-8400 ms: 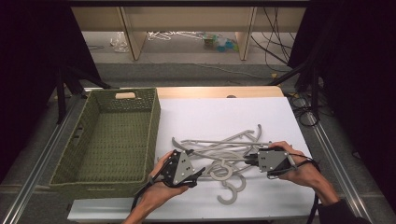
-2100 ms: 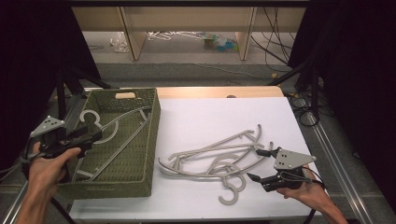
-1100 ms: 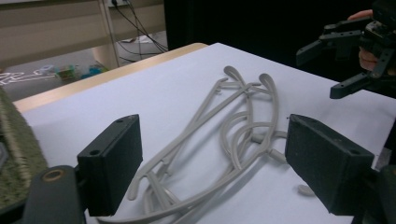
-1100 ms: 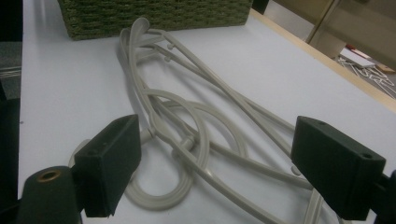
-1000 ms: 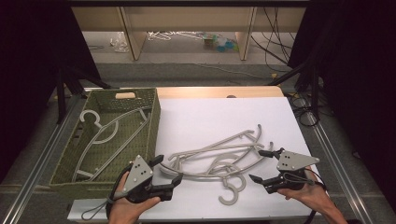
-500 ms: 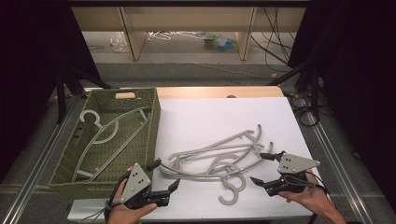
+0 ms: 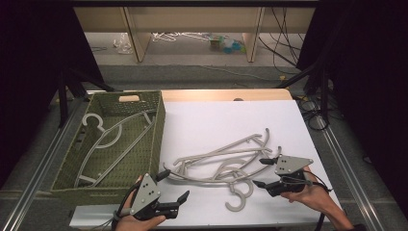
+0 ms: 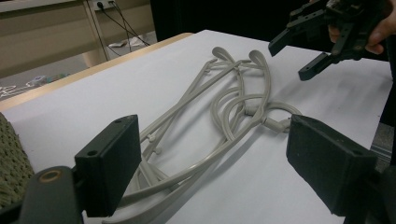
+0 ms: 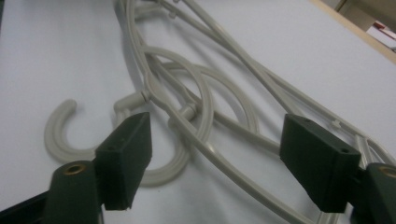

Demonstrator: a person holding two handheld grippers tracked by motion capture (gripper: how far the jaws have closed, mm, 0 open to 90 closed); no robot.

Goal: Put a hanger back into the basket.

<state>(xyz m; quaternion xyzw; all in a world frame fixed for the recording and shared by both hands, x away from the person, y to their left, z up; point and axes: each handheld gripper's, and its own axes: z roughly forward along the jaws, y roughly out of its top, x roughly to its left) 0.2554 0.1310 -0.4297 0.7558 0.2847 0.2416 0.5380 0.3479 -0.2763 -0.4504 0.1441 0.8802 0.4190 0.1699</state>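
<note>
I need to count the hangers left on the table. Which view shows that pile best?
The high view: the whole pile of hangers lies in frame on the white table, hooks included. The left gripper view shows it at a low slant, strands overlapping. The right gripper view crops it close.

This looks like a lab recording station. A white-topped table [image 7: 231, 115] sits on metal rails [image 7: 346, 163] between black curtains [image 7: 33, 62]. Loose cables [image 7: 284, 33] trail over the bare floor beyond.
</note>
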